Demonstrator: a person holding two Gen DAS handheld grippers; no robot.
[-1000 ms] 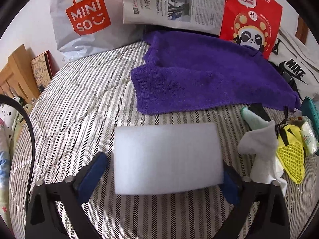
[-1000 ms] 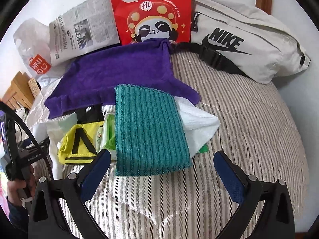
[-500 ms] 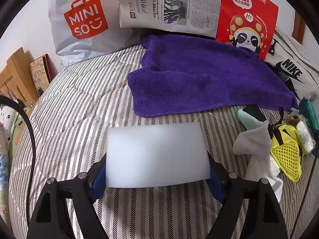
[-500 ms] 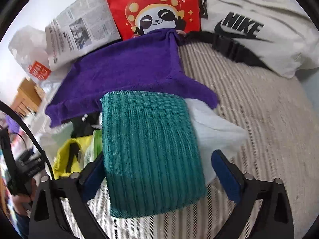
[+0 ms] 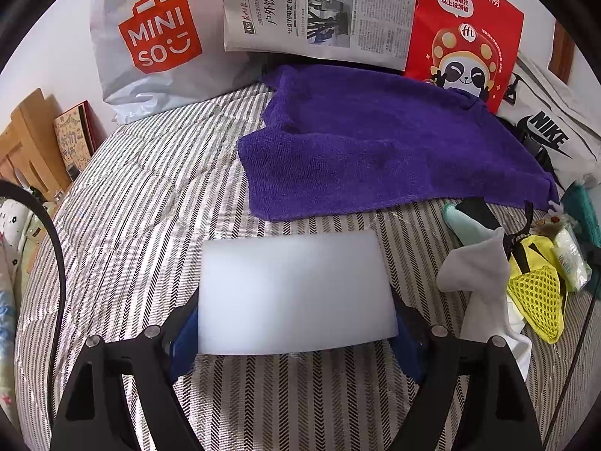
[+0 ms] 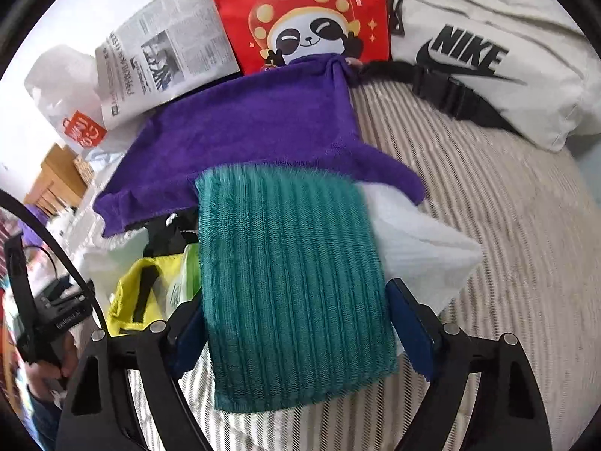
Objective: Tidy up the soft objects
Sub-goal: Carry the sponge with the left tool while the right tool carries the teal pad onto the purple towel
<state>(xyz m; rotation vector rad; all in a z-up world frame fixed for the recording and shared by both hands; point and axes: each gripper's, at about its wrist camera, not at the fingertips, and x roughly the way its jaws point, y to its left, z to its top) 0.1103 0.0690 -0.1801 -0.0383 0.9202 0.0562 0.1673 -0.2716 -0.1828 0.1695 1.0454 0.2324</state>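
My left gripper (image 5: 296, 342) is shut on a white foam block (image 5: 295, 293) that sits on the striped bed cover, its blue pads pressed to both sides. My right gripper (image 6: 304, 338) is shut on a teal ribbed cloth (image 6: 293, 278) that lies over a white cloth (image 6: 417, 248). A purple towel (image 5: 379, 150) lies spread behind both; it also shows in the right wrist view (image 6: 248, 135). A yellow mesh pouch (image 5: 537, 289), a grey-white sock (image 5: 480, 274) and a tissue pack (image 5: 571, 259) lie right of the foam.
A Miniso bag (image 5: 157, 45), a newspaper (image 5: 319, 7), a red panda bag (image 5: 465, 37) and a white Nike bag (image 6: 488, 52) stand along the back wall. A wooden headboard and a book (image 5: 73, 139) are at the left edge.
Both grippers have closed in: the left pads now press the foam block, and the right gripper moved forward and closed on the teal cloth.
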